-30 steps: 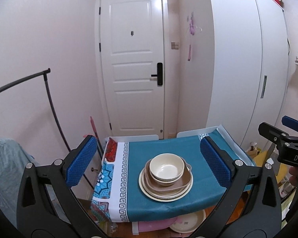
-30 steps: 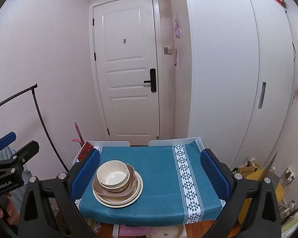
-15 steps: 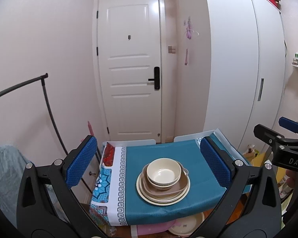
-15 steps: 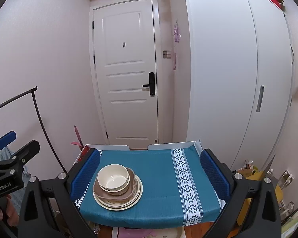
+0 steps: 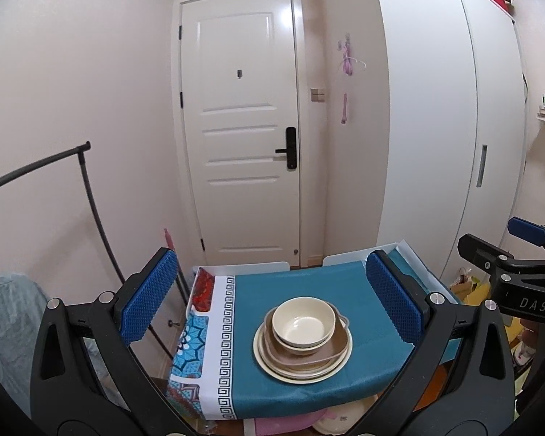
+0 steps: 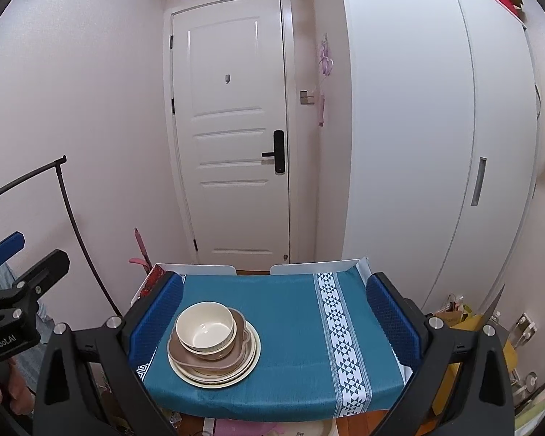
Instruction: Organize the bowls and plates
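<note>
A cream bowl (image 5: pixel 303 321) sits on top of a stack: a brown squarish dish (image 5: pixel 309 358) under it and cream round plates (image 5: pixel 269 361) at the bottom. The stack stands on a table with a teal cloth (image 5: pixel 301 279). The stack shows in the right wrist view too, with the bowl (image 6: pixel 205 328) on the left of the cloth (image 6: pixel 283 312). My left gripper (image 5: pixel 272 298) is open and empty, back from the table. My right gripper (image 6: pixel 272 309) is open and empty, also held back.
A white door (image 5: pixel 241 138) and a white wardrobe (image 5: pixel 436 127) stand behind the table. A black clothes rail (image 5: pixel 87 185) is on the left. Under the table lie a cream plate and a pink item (image 5: pixel 330 425). Bags sit on the floor at right (image 6: pixel 454 312).
Both grippers have drawn back and tilted up a little; the table and stack sit lower and slightly smaller in view. The stack has not moved. Both grippers stay open.
</note>
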The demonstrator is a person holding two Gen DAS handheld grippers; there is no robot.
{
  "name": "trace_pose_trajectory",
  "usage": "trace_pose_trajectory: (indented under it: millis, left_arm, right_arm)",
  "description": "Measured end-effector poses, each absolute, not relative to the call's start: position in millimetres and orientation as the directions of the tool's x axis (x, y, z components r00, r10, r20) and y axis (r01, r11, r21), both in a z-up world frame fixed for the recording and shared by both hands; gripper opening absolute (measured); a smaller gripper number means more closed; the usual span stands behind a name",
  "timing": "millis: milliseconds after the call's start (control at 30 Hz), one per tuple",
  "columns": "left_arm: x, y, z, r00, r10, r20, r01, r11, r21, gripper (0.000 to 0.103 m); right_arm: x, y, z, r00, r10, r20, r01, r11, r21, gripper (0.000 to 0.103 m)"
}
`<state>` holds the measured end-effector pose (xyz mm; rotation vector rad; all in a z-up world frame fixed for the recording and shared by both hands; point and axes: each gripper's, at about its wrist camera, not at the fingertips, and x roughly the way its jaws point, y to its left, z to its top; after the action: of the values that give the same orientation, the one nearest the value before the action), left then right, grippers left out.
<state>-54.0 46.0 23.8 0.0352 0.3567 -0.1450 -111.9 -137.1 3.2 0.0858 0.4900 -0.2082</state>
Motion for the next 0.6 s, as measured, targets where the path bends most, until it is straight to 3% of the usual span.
trace_pose_trajectory:
  millis: [600]
  left_arm:
    - [-55.8,48.7,24.0,0.931,-0.124,-0.343,0.135,0.991,0.008,0.103]
  right_arm:
    - [-106.0,-129.7,5.0,0.86,-0.186,-0.474,0.221,0.975,0.018,0.1]
